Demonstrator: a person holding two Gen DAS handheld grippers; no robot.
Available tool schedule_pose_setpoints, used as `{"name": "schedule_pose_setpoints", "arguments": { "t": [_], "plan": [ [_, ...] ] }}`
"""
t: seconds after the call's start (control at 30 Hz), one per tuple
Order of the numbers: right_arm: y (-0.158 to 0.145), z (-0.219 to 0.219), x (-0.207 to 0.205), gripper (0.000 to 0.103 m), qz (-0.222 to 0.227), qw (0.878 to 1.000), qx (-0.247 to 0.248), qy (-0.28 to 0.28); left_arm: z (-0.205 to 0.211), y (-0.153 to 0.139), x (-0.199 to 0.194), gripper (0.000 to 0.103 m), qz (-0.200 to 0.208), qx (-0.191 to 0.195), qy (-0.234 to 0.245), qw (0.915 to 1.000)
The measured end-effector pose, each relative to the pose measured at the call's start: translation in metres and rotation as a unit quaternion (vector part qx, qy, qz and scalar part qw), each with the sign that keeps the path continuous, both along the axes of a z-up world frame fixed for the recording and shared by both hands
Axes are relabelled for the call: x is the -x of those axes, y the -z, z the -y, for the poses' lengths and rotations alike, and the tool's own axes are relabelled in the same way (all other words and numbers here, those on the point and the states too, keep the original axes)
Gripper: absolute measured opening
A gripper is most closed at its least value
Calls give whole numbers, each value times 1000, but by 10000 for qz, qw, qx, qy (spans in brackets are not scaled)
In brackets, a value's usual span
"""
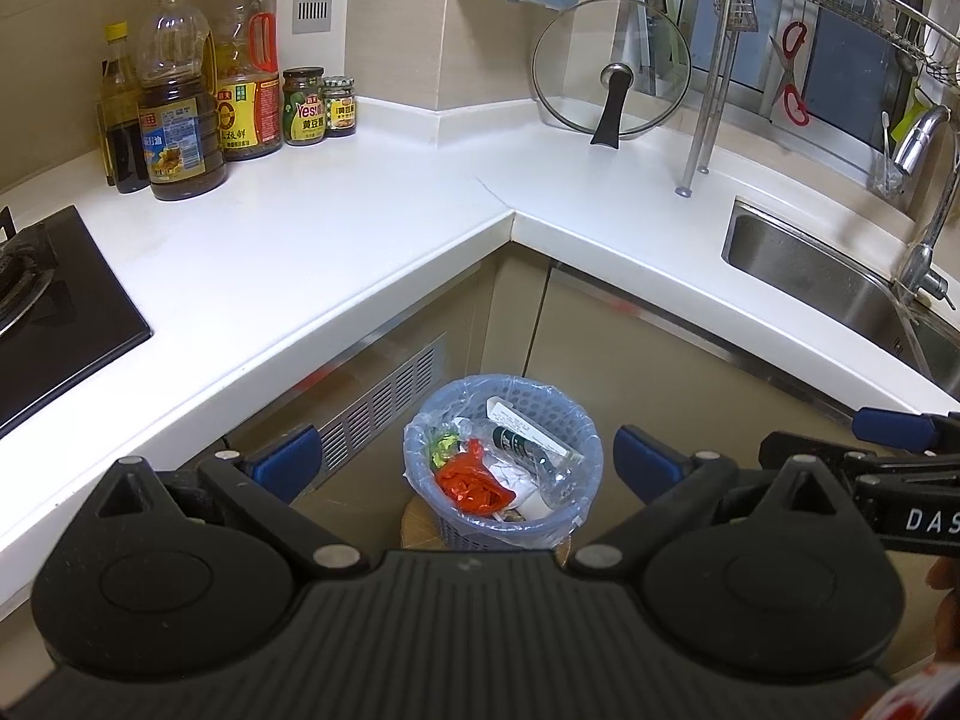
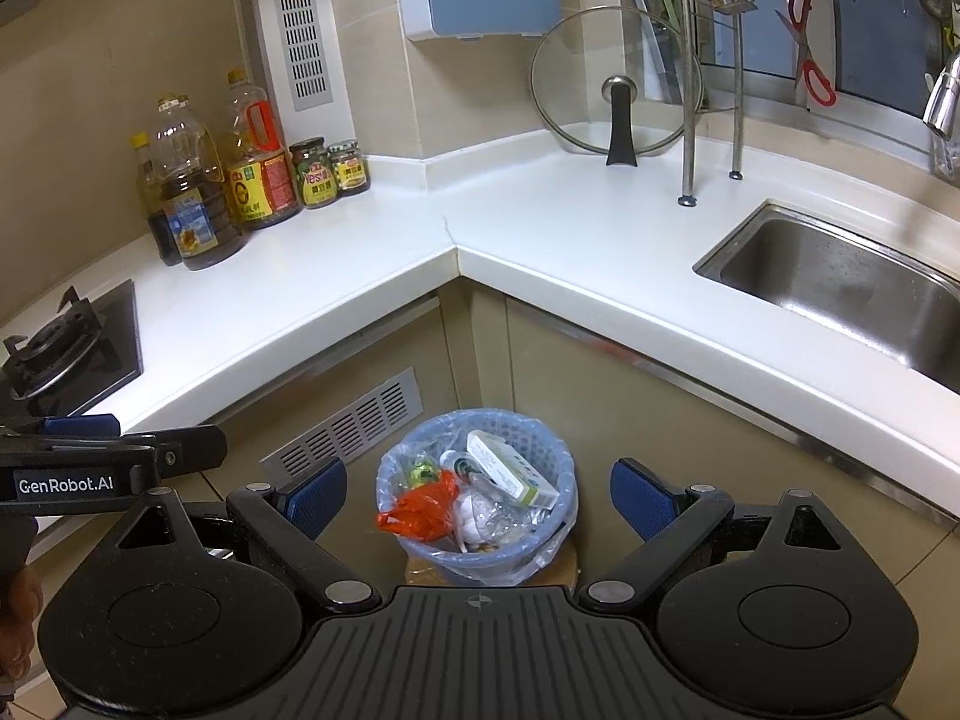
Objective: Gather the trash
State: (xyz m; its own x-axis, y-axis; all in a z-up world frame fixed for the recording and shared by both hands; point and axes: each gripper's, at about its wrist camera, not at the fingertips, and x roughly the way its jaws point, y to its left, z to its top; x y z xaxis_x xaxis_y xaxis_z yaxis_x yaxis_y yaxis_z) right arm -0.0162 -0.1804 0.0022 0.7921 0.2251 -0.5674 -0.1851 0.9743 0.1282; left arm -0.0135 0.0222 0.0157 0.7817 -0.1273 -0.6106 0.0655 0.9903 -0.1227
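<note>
A small blue mesh bin [image 1: 543, 405] [image 2: 543, 438] lined with a clear bag stands on the floor in the counter's inner corner. Inside lie a crumpled orange bag [image 1: 471, 483] [image 2: 420, 510], a white and green carton [image 2: 510, 471] [image 1: 534, 429], a dark bottle [image 1: 516, 447] and clear plastic wrap. My left gripper [image 1: 468, 465] hovers above the bin, open, nothing between its blue pads. My right gripper [image 2: 480, 498] also hangs open over the bin, empty. Each view shows the other gripper at its edge: the right one [image 1: 888, 450], the left one [image 2: 90, 450].
A white L-shaped counter [image 1: 360, 228] [image 2: 570, 228] wraps around the bin. Oil bottles and jars [image 1: 198, 114] stand at back left, a gas hob [image 1: 54, 312] on the left, a glass lid [image 1: 612, 72] leans on the wall, a steel sink [image 2: 840, 288] on the right under a dish rack.
</note>
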Motion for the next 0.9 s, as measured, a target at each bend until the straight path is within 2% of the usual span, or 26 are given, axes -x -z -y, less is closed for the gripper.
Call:
{"name": "schedule_pose_setpoints", "arguments": {
  "t": [0.9],
  "plan": [
    [-4,2,1,94,57,10000,-1,9,2,-2,2,103,29,-26,23,10000]
  ]
}}
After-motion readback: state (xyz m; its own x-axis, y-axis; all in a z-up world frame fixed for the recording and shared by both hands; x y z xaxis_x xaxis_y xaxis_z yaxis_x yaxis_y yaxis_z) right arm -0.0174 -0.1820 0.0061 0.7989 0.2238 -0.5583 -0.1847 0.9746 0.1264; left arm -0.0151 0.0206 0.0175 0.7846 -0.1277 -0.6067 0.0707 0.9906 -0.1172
